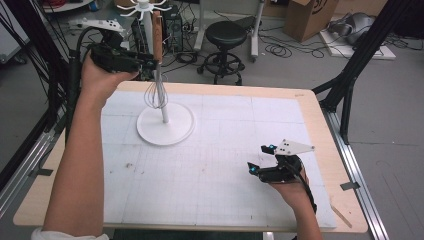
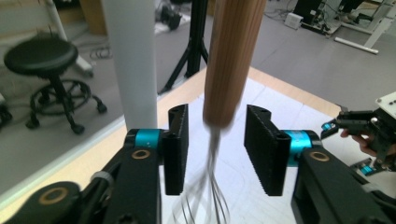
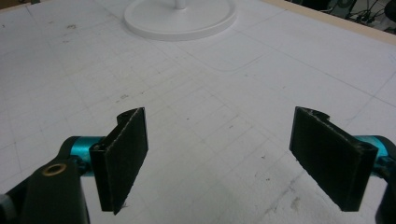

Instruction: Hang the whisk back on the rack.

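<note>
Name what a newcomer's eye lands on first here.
First the whisk, wooden handle up and wires down, beside the pole of the white stand at the table's far left. The left gripper has its jaws open on either side of the handle, not touching it. The right gripper sits low at the near right over the gridded mat, jaws wide open with nothing between them.

a grey floor runs beyond the light wooden desk, strewn with loose black cables. a black round stool on castors stands behind the desk (its seat is empty). a cardboard box sits farther back at the right, and black tripod legs slant down at the right.
</note>
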A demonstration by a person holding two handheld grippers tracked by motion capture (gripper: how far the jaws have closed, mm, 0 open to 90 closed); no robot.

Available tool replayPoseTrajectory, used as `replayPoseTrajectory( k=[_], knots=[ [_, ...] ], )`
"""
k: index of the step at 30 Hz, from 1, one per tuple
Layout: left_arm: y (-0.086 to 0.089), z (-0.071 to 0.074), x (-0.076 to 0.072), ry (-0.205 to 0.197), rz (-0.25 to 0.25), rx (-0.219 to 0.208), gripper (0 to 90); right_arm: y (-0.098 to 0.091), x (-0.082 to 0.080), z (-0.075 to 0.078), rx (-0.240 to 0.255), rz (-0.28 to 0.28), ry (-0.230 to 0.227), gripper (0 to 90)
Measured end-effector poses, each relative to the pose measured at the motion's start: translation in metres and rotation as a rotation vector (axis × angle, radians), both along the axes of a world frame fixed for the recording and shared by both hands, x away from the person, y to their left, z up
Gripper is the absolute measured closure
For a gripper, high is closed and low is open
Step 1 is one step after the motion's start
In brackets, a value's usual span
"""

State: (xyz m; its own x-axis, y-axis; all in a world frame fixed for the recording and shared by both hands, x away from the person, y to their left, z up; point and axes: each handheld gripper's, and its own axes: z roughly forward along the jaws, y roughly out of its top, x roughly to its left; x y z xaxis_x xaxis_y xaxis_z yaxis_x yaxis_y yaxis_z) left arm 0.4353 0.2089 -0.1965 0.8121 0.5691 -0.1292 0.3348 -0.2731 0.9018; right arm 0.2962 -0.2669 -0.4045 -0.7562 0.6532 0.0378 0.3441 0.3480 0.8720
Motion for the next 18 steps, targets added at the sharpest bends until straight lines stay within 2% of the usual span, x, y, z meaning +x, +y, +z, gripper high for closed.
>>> replayPoseTrajectory(
  k=[6, 11, 16, 18],
  knots=[
    [0.007, -0.019, -0.012, 0.015, -0.012, 0.003, 45.8, 0.000, 0.000, -0.001, -0.007, -0.001, -0.001, 19.0],
    [0.013, -0.033, -0.031, -0.008, -0.065, -0.010, 38.9, -0.001, -0.002, 0.001, -0.009, -0.010, -0.005, 19.0],
    [0.012, -0.049, -0.051, -0.009, -0.090, -0.011, 28.9, 0.001, -0.002, 0.001, -0.009, -0.006, -0.007, 19.0],
    [0.011, -0.055, -0.058, -0.022, -0.099, -0.029, 25.0, 0.001, -0.002, 0.001, -0.012, -0.006, -0.008, 19.0]
  ],
)
